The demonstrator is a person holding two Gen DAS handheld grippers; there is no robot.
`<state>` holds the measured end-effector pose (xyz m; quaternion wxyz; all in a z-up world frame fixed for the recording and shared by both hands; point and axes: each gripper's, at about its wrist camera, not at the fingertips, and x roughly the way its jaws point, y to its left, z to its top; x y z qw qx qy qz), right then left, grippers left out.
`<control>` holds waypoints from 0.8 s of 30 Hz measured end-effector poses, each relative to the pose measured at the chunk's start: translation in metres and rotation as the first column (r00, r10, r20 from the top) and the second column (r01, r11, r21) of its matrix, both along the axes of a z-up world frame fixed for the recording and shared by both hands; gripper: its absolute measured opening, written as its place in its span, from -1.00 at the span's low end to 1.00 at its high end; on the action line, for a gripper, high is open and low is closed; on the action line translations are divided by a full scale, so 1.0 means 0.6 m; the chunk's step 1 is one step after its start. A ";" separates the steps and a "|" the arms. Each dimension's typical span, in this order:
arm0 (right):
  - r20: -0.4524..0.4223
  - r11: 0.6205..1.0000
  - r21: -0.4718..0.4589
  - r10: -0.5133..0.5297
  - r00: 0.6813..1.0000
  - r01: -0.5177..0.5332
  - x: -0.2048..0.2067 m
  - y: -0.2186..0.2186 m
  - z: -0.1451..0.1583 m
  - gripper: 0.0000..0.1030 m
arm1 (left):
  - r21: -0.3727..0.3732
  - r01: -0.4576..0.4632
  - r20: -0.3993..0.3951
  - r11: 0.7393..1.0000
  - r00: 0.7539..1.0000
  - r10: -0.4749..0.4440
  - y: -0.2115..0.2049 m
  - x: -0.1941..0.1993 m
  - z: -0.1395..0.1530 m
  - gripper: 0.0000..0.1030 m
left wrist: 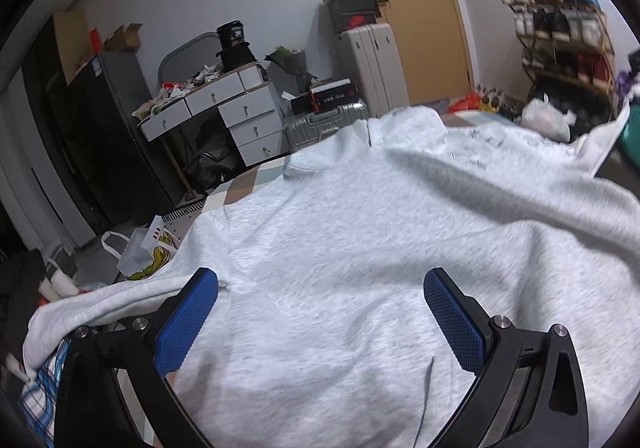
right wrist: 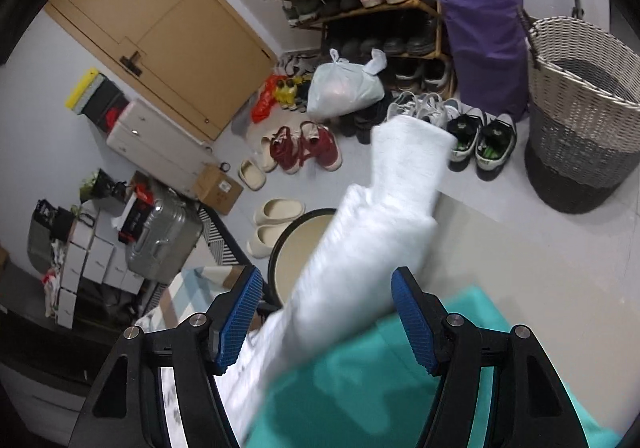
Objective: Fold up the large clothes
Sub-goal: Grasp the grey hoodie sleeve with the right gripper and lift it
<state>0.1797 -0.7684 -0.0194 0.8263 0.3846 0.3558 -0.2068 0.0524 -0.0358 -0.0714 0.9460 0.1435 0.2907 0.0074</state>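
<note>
Left gripper point(left wrist: 320, 322) jaws wide, empty, over pale grey fleece sweatshirt point(left wrist: 360, 248) spread flat on bed for folding; right gripper point(right wrist: 326, 318) jaws apart, its sleeve point(right wrist: 384, 208) lying loose between, ungripped, above teal cloth point(right wrist: 360, 388)

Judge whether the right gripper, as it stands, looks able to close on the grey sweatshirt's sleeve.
Probably yes. The right gripper stands open with the sleeve already lying between its blue pads, and nothing sits between pads and cloth. The teal fabric underneath might get pinched too.
</note>
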 end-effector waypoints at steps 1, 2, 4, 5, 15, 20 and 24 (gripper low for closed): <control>-0.036 1.000 -0.018 -0.017 0.999 0.016 0.018 -0.004 -0.009 0.31 | 0.007 -0.001 -0.005 1.000 1.000 0.001 0.000 0.001 -0.002 0.95; -0.078 0.999 -0.038 -0.026 0.997 0.023 0.026 -0.002 -0.017 0.31 | 0.017 -0.003 -0.018 1.000 1.000 0.003 0.000 0.004 -0.007 0.95; -0.155 0.998 -0.055 -0.032 0.987 0.024 0.043 -0.008 -0.036 -0.24 | 0.029 -0.005 -0.039 1.000 0.999 0.006 -0.001 0.009 -0.012 0.95; -0.171 0.999 -0.044 -0.030 0.985 0.023 0.041 -0.012 -0.043 -0.52 | 0.030 -0.008 -0.044 1.000 0.999 0.009 0.000 0.008 -0.012 0.95; -0.014 0.934 -0.356 0.027 1.000 -0.031 -0.001 0.061 0.080 -0.88 | 0.030 -0.002 -0.004 1.000 1.000 0.002 0.004 -0.021 0.007 0.95; 0.110 0.876 -0.480 0.108 0.988 -0.042 -0.010 0.156 0.191 -0.88 | -0.013 -0.028 0.016 1.000 0.999 0.028 0.024 -0.023 0.024 0.95; 0.190 0.830 -0.553 0.210 0.959 -0.073 -0.003 0.261 0.281 -0.89 | -0.069 -0.056 0.041 0.996 0.997 0.059 0.052 -0.027 0.042 0.95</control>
